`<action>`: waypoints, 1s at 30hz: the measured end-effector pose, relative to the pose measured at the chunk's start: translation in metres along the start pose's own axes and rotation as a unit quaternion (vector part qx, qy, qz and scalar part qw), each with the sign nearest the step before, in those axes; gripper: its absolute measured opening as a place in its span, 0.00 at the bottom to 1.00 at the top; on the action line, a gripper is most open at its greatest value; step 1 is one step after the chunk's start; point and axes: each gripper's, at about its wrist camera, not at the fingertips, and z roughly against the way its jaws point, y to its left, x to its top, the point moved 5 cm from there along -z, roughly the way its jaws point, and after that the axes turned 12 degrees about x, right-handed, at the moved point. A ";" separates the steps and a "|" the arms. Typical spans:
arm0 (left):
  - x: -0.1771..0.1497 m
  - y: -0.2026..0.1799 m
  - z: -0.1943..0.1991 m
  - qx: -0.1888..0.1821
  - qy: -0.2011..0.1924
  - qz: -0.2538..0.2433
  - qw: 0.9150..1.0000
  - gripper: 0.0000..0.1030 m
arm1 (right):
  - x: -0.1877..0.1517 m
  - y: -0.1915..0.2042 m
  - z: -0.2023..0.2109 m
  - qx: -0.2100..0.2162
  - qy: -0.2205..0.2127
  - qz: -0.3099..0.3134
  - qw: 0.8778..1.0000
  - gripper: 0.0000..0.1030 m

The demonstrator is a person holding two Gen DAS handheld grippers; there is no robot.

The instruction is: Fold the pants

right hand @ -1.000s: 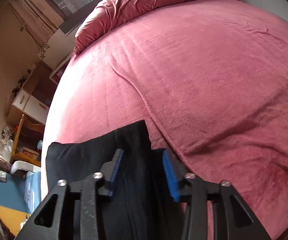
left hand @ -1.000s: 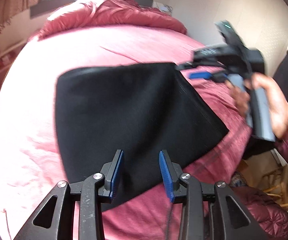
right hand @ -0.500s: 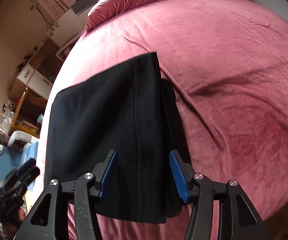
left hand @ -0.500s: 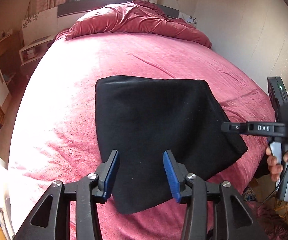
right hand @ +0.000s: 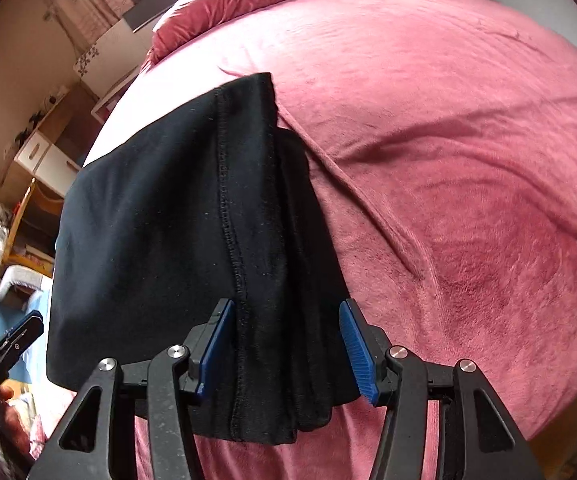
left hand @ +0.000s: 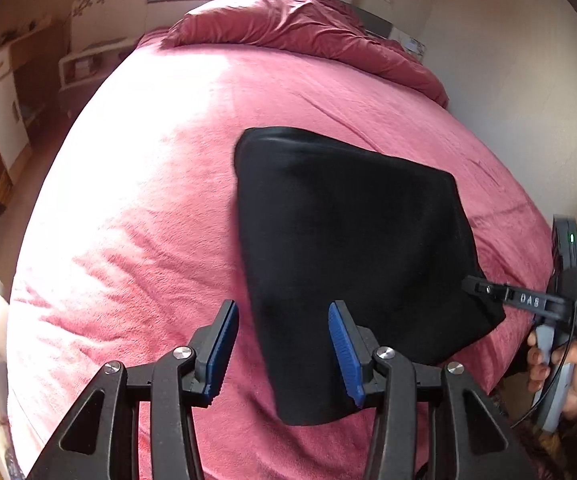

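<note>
- Looking at the left gripper (left hand: pixel 282 350) first: its blue pads stand apart with nothing pinched. The near-left edge of the pants (left hand: pixel 348 248) shows in the gap between them, but neither pad presses on the cloth.
- Same deal with the right gripper (right hand: pixel 286 346). Its jaws are spread over the stacked edge of the pants (right hand: pixel 192 216), and as far as I can tell the pads aren't squeezing anything.
- Both sets of jaws have just been opening, so I'd guess the cloth is simply resting on its own.
- Risk, in my opinion: the right-hand layers sit stepped rather than flush, so a careless grab there could catch only the top layer and peel the fold open.
- Another one: the bedspread (right hand: pixel 468 140) is plush and already ridged just beside the bundle, so a pad coming in low could snag it and drag the whole stack.
- Also the near corner sits close to the bed's edge, so a shove toward the person could tip it off.
- The pants themselves: black, folded into a compact, roughly rectangular pad lying flat on the pink bed, with a stitched seam running along the top layer.
</note>
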 end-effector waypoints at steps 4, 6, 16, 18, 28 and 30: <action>0.008 0.029 -0.013 -0.036 0.026 0.062 0.997 0.59 | -0.001 -0.011 -0.001 0.014 0.000 -0.006 1.000 0.54; 0.013 0.039 -0.017 -0.048 0.027 0.085 0.995 0.66 | -0.001 -0.014 0.000 0.019 0.000 -0.006 1.000 0.56; 0.028 0.027 -0.049 -0.121 0.059 0.084 0.987 0.66 | 0.019 -0.016 -0.002 0.060 0.028 0.045 0.997 0.65; 0.026 0.023 -0.057 -0.127 0.063 0.083 0.986 0.67 | 0.026 -0.017 -0.007 0.073 0.040 0.048 0.995 0.68; 0.012 0.012 -0.093 -0.184 0.144 0.140 0.962 0.64 | 0.036 -0.029 -0.033 0.150 0.089 0.014 0.985 0.61; 0.012 0.009 -0.091 -0.199 0.139 0.136 0.960 0.57 | 0.037 -0.027 -0.030 0.154 0.088 0.014 0.984 0.50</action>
